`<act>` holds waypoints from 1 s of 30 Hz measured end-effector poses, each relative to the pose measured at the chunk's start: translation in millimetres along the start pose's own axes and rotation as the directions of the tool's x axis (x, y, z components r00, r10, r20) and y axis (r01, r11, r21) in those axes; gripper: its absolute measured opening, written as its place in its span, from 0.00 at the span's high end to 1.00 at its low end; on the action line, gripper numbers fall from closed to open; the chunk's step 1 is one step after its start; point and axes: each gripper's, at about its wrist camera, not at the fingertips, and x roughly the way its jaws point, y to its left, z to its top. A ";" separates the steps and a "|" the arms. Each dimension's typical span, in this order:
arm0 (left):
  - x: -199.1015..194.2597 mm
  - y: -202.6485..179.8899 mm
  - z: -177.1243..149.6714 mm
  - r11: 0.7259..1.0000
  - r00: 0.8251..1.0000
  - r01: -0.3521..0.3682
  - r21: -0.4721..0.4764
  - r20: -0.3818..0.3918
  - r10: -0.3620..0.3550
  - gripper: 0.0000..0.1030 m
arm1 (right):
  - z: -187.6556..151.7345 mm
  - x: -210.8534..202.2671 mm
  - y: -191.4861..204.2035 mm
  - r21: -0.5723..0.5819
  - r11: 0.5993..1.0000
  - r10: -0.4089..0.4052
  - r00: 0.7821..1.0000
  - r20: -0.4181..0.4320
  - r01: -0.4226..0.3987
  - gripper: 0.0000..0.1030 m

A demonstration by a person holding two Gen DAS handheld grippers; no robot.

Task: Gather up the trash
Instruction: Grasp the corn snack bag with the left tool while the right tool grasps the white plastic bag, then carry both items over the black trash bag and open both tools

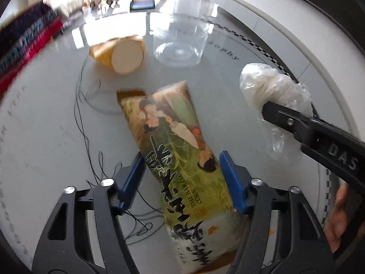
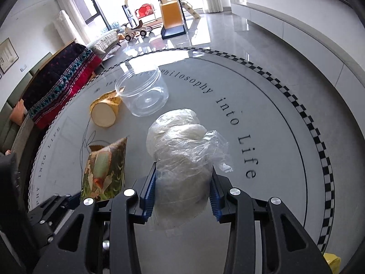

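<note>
Trash sits clamped in both tools: the left tool (image 1: pixel 181 178) pinches the snack wrapper (image 1: pixel 173 141) near its lower end, the right tool (image 2: pixel 183 194) squeezes the crumpled plastic bag (image 2: pixel 182 141). Both pieces hang just above the worktop (image 2: pixel 262 118), probably bound for the clear jar (image 2: pixel 142 96) standing open farther off, beside the tipped yellow cup (image 2: pixel 103 114).

1. Round table (image 2: pixel 262 118): grey top, checkered border, printed lettering.
2. Patterned blanket (image 2: pixel 61 80): dark, teal and red; draped over a sofa beyond the table's left edge.
3. Toy slide (image 2: pixel 172 16): yellow; on the glossy floor near the windows.
</note>
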 end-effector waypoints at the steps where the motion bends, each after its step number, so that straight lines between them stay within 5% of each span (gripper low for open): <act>1: -1.6 1.8 -2.0 1.000 1.000 0.008 0.003 0.005 -0.008 0.45 | -2.2 -1.5 1.7 0.001 1.000 0.000 1.000 -0.002 0.000 0.60; 3: -8.2 4.5 -8.0 1.000 1.000 0.013 0.024 0.012 -0.014 0.52 | -9.1 -5.8 5.0 -0.001 1.000 0.004 1.000 -0.006 -0.004 0.60; 14: -58.9 36.9 -81.6 0.998 0.999 -0.027 0.058 0.021 0.026 0.53 | -47.5 -42.8 61.6 -0.021 0.997 0.069 0.998 -0.008 -0.069 0.60; 30: -173.0 158.4 -199.7 0.987 0.982 -0.084 -0.137 0.159 0.106 0.53 | -148.5 -89.6 233.0 -0.246 0.937 0.231 0.968 -0.096 -0.248 0.60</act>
